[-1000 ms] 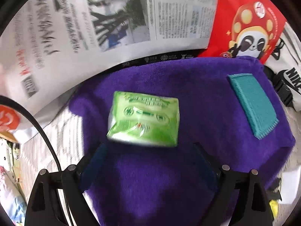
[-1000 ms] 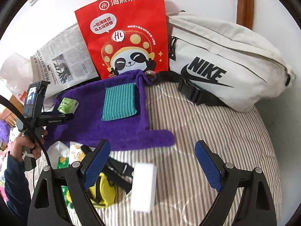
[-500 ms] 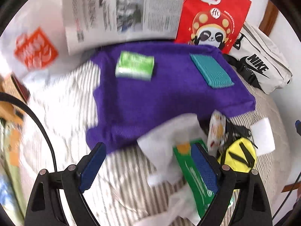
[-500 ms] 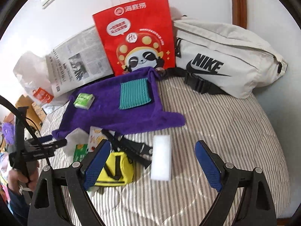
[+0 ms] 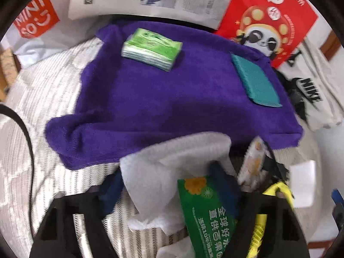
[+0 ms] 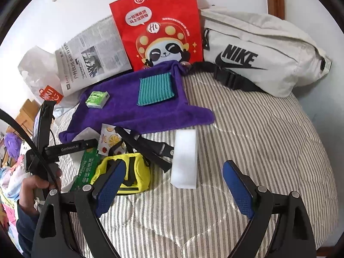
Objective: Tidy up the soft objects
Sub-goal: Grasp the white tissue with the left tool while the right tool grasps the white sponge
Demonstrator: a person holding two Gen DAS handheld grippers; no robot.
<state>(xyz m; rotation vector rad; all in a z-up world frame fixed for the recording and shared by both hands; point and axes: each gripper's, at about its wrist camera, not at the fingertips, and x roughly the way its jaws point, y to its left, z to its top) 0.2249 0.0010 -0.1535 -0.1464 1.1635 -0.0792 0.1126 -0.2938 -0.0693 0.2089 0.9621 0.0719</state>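
A purple towel lies spread on the striped bed. On it rest a green tissue pack and a teal cloth. My left gripper is open, its blue pads on either side of a white wipe and a green wipes pack just in front of the towel. My right gripper is open and empty above the bed, near a white sponge and a yellow pouch.
A red panda paper bag, a newspaper and a white Nike waist bag stand along the wall. A fruit-print packet and black strap lie near the pouch. A white plastic bag sits far left.
My left gripper has pulled back from the green tissue pack, left on the towel, and come down over the white wipe and green wipes pack. My right gripper has risen and drawn back slightly.
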